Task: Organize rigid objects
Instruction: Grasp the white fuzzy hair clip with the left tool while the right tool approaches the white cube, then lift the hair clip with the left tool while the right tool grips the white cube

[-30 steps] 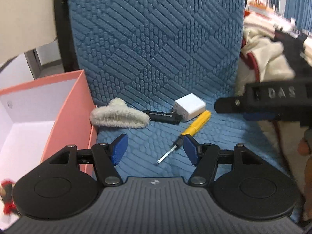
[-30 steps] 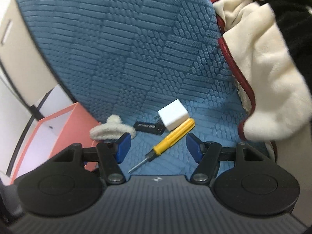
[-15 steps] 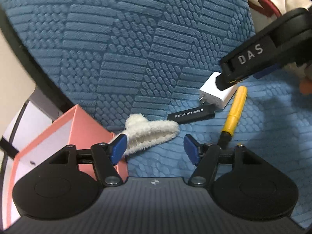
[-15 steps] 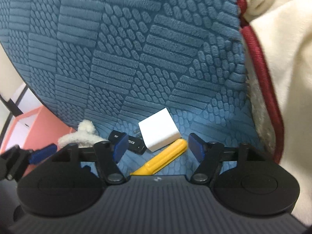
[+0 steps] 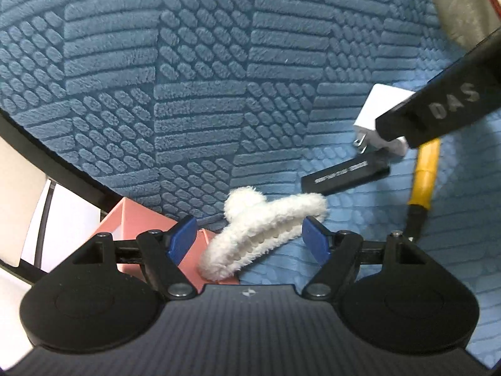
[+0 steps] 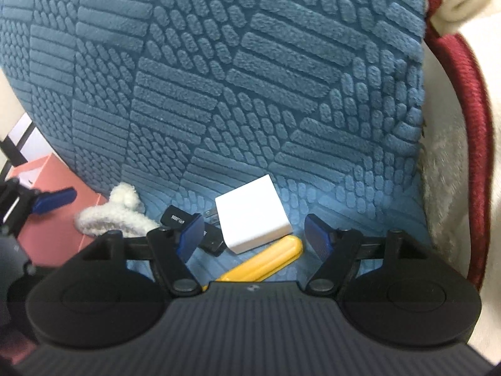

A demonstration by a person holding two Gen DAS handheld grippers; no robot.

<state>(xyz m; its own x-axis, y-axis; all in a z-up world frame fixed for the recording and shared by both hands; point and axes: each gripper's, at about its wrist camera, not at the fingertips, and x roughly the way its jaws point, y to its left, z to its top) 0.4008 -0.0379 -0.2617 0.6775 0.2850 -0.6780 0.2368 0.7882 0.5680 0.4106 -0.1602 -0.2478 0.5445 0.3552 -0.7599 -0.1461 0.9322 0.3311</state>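
On the blue textured seat cushion (image 5: 219, 94) lie a fluffy white hair claw (image 5: 266, 232), a black USB stick (image 5: 346, 174), a white charger cube (image 5: 380, 112) and a yellow-handled screwdriver (image 5: 424, 172). My left gripper (image 5: 250, 239) is open, its jaws on either side of the hair claw. My right gripper (image 6: 253, 235) is open around the white charger cube (image 6: 252, 214), with the yellow screwdriver (image 6: 266, 264) just below it and the USB stick (image 6: 188, 222) by the left finger. The hair claw (image 6: 112, 216) shows at the left in the right wrist view.
A pink open box (image 5: 137, 219) stands at the cushion's left edge, also seen in the right wrist view (image 6: 53, 219). A cream blanket with red trim (image 6: 457, 125) lies along the right side. The right gripper's arm (image 5: 438, 106) crosses over the charger in the left wrist view.
Both grippers have moved forward and down toward the cushion. The left one now straddles the hair claw, the right one now straddles the charger cube. Both stayed open.
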